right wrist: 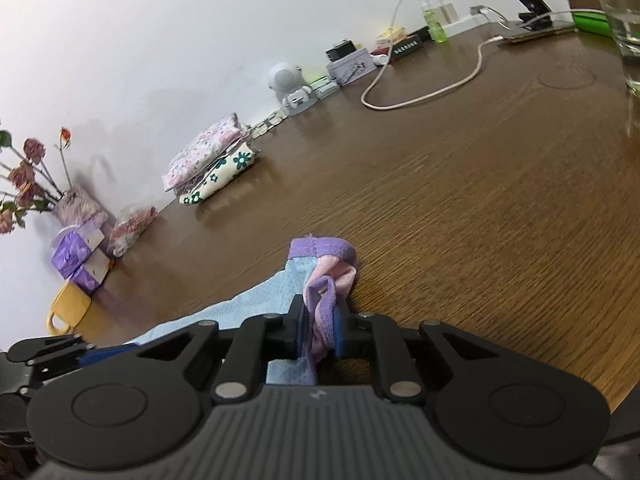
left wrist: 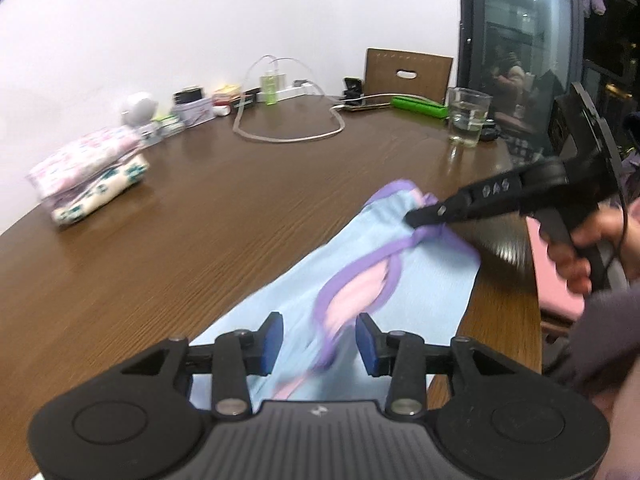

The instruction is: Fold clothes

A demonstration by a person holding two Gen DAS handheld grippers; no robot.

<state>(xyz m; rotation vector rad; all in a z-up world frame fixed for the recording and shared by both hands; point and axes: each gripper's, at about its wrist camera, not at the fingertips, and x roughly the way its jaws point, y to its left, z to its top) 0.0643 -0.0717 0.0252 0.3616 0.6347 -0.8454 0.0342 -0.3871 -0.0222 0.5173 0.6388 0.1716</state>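
A light blue garment (left wrist: 424, 280) with purple trim and a pink inner layer lies on the brown wooden table (left wrist: 200, 216) near its right edge. My left gripper (left wrist: 319, 344) is open, its blue pads on either side of the garment's near part, which lies between them. My right gripper (left wrist: 414, 218) is shut on the garment's purple trim at the far end. In the right wrist view the right gripper (right wrist: 319, 330) pinches bunched purple and pink cloth (right wrist: 324, 300), with the blue garment (right wrist: 256, 304) spreading to the left.
A stack of folded floral clothes (left wrist: 88, 172) sits at the far left. A glass of water (left wrist: 466, 116), a green case (left wrist: 420, 106), a looped charging cable (left wrist: 288, 132), small boxes and a bottle line the far wall. Flowers (right wrist: 24, 180) and tissue packs (right wrist: 76, 256) stand at the left.
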